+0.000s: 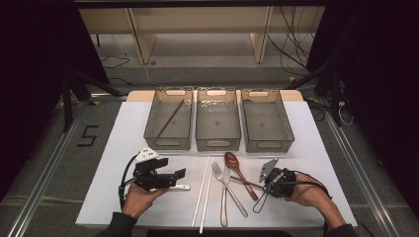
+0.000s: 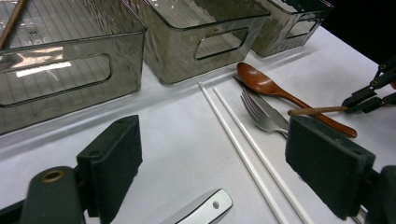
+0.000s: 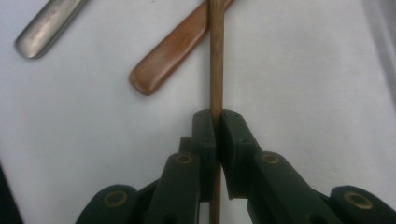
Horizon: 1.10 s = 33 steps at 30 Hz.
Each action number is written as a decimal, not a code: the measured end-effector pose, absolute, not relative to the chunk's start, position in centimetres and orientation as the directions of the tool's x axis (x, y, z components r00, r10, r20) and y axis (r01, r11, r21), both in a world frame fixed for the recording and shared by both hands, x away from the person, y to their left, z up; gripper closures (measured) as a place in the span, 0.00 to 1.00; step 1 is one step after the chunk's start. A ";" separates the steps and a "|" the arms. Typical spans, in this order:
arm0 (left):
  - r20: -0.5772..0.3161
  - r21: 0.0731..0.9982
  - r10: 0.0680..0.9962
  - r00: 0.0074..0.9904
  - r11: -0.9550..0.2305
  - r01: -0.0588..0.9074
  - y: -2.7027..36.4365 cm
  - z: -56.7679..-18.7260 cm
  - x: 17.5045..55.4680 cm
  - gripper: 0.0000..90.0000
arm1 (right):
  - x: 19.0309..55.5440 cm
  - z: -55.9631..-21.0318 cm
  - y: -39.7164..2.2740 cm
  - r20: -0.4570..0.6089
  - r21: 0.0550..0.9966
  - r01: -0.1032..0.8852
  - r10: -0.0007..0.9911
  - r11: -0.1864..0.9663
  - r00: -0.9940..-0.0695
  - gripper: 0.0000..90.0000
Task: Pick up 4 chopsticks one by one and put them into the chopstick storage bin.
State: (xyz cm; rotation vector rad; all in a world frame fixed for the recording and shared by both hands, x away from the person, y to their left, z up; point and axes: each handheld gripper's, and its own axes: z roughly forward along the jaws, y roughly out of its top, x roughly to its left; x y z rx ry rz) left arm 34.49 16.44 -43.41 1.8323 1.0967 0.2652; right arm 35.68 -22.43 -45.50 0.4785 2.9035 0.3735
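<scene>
The right gripper (image 3: 215, 122) has its jaws clamped on a brown chopstick (image 3: 215, 56), pads pressing on both sides of the thin stick. In the right gripper view the chopstick runs straight ahead from between the jaws and crosses over the wooden spoon handle (image 3: 168, 53) just in front of them. Farther ahead and to the left of that handle lies the end of a metal handle (image 3: 46, 25), flat on the white table (image 3: 303, 70).

In the high view the right gripper (image 1: 273, 183) sits low at the table's near right, held by the right hand (image 1: 310, 193), and points toward the cutlery in the middle. The chopstick (image 1: 245, 182) reaches from its jaws across the spoon (image 1: 238, 171). Just past the spoon lie a fork (image 1: 225, 181) and a knife (image 1: 224, 197), crossing, then two white chopsticks (image 1: 203, 192) side by side.

Beyond these, well apart from the right gripper, the left gripper (image 1: 174, 176) is held by the left hand (image 1: 141, 198). Its jaws stand wide open, nothing between them; a white handle (image 2: 205, 211) lies on the table just under them in the left gripper view.

At the far side stand three clear bins (image 1: 218, 124) in a row; the left bin (image 1: 168, 123) holds another brown chopstick (image 1: 170, 118).
</scene>
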 end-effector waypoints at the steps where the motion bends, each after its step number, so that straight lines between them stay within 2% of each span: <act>1: -0.264 0.809 0.775 0.574 -0.146 0.569 16.4 -43.4 34.5 0.20 | 35.6 -45.6 -22.4 -0.126 0.271 0.281 0.324 0.921 -0.938 0.95; 12: -0.261 0.812 0.773 0.578 -0.148 0.565 16.4 -43.2 34.5 0.20 | 35.2 -43.3 -22.7 -0.135 0.365 0.269 0.336 0.891 -0.932 0.95; 25: -0.252 0.799 0.735 0.630 -0.209 0.564 15.1 -42.1 34.5 0.21 | 33.9 -41.6 -19.0 -0.233 0.406 0.146 0.257 0.902 -0.938 0.95; 33: -0.248 0.768 0.695 0.675 -0.284 0.574 13.5 -41.3 34.7 0.23 | 32.8 -41.3 -17.4 -0.346 0.422 0.033 0.194 0.906 -0.918 0.95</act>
